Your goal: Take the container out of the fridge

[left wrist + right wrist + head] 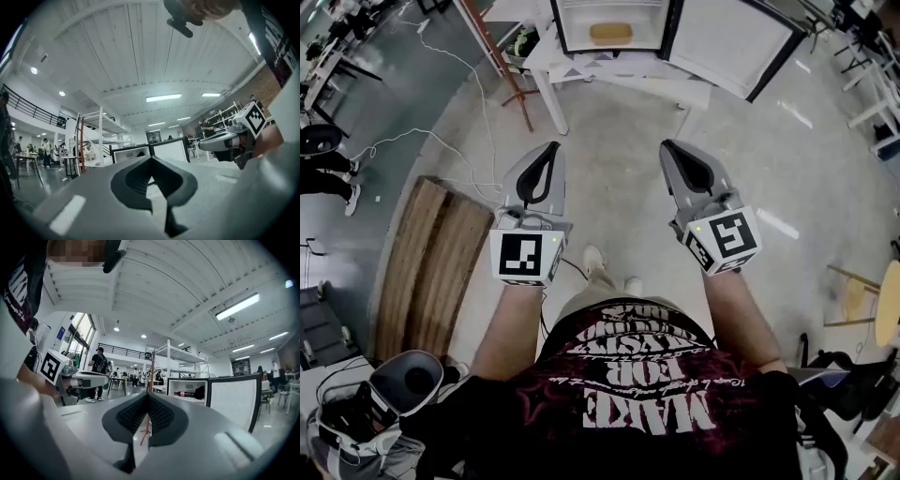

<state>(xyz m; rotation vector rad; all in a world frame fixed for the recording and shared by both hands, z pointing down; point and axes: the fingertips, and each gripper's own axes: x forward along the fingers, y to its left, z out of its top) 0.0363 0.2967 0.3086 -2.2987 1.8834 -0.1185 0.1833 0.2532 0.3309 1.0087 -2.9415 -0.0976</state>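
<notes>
A small fridge stands open at the top of the head view, its white door swung out to the right. A flat tan container lies on its shelf. My left gripper and right gripper are held side by side over the concrete floor, well short of the fridge, both shut and empty. In the left gripper view the shut jaw tips of the left gripper point at the fridge. The right gripper points at the fridge and its door in the right gripper view.
The fridge rests on a white table with a slanted leg. A red-brown stand is beside it. Wooden planks and cables lie on the floor at left. A stool is at right. A bag sits at bottom left.
</notes>
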